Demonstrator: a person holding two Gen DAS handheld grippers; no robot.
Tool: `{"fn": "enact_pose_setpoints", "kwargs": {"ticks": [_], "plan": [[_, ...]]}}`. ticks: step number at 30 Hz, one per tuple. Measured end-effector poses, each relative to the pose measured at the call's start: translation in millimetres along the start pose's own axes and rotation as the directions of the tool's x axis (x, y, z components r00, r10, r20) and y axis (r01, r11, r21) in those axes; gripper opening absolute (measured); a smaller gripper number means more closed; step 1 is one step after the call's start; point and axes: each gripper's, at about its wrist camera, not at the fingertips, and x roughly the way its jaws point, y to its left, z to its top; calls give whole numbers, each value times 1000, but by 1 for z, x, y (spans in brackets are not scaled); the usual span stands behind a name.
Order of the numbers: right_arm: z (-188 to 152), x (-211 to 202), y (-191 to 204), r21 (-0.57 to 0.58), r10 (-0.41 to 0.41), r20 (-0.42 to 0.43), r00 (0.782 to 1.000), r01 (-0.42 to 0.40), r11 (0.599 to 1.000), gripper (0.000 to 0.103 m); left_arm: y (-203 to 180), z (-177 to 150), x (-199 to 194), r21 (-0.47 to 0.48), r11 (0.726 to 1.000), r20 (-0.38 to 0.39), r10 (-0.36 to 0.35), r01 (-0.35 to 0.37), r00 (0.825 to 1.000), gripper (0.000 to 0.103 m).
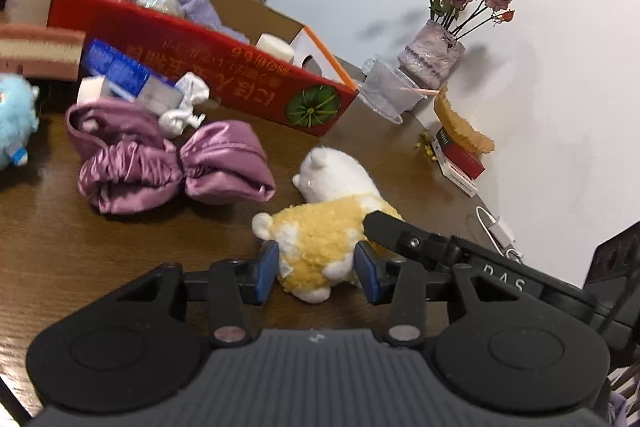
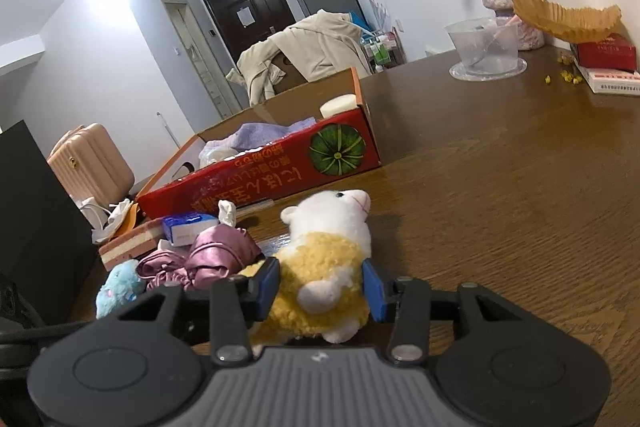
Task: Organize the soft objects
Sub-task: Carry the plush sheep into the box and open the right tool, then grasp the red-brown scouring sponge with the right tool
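Basically both grippers pinch the same plush sheep (image 1: 320, 239): the left gripper (image 1: 316, 269) has its blue pads pressed into the yellow rear, the right gripper (image 2: 322, 287) squeezes the mid-body with the head pointing to 12 o'clock. My guess is that 2 grips keep the floppy toy from sagging. It lies on the wooden table (image 2: 500, 187), just short of the red box (image 1: 224, 67) at 11 o'clock, which already holds a lilac towel (image 1: 192, 3), so that's likely the drop target. The purple satin pouch (image 1: 172, 163) and blue plush (image 1: 16, 115) at 9 to 10 o'clock sit outside the box.
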Motion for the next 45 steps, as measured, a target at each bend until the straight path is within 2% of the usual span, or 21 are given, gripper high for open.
{"fn": "enact_pose_setpoints", "kwargs": {"ticks": [4,8,13,16,19,23,24,26,28,32,35,37,40,45], "plan": [[17,-21,9,-38,0,85,996,3,999,40,-19,16,-14,60,997,68,-47,43,997,38],[60,-17,17,-99,39,150,988,-24,995,40,-29,67,-11,115,992,132,-64,49,989,38],[127,44,16,-86,78,139,987,-66,994,40,-17,138,29,144,989,149,-57,35,987,39],[150,87,12,-66,76,103,992,-70,995,39,2,168,60,110,994,118,-37,24,992,39],[161,127,8,-50,43,56,998,-40,998,39,20,183,93,81,997,63,-4,-1,998,39],[148,156,4,-72,-44,0,999,44,996,39,33,179,123,81,996,-40,47,-44,998,38],[143,156,5,-93,-68,12,998,69,993,34,33,176,121,102,994,-23,48,-46,999,38],[136,152,12,-144,-125,26,992,127,981,34,32,175,114,104,994,-20,22,-19,1000,38],[136,143,18,-149,-130,39,991,134,980,37,28,174,101,110,994,-7,29,-28,1000,38],[145,108,36,-170,-104,119,987,123,978,43,7,170,54,191,978,89,64,-80,994,42],[147,81,54,-206,-81,158,984,113,972,52,-5,160,10,262,960,157,60,-100,986,55],[144,62,67,-241,-67,172,983,108,965,56,-9,149,-17,299,943,211,87,-149,974,61],[127,32,80,-287,-44,185,982,97,953,69,-9,125,-50,341,913,276,131,-225,952,71],[80,-5,104,-351,-41,214,976,116,929,80,6,81,-98,367,890,353,135,-270,926,85]]}}
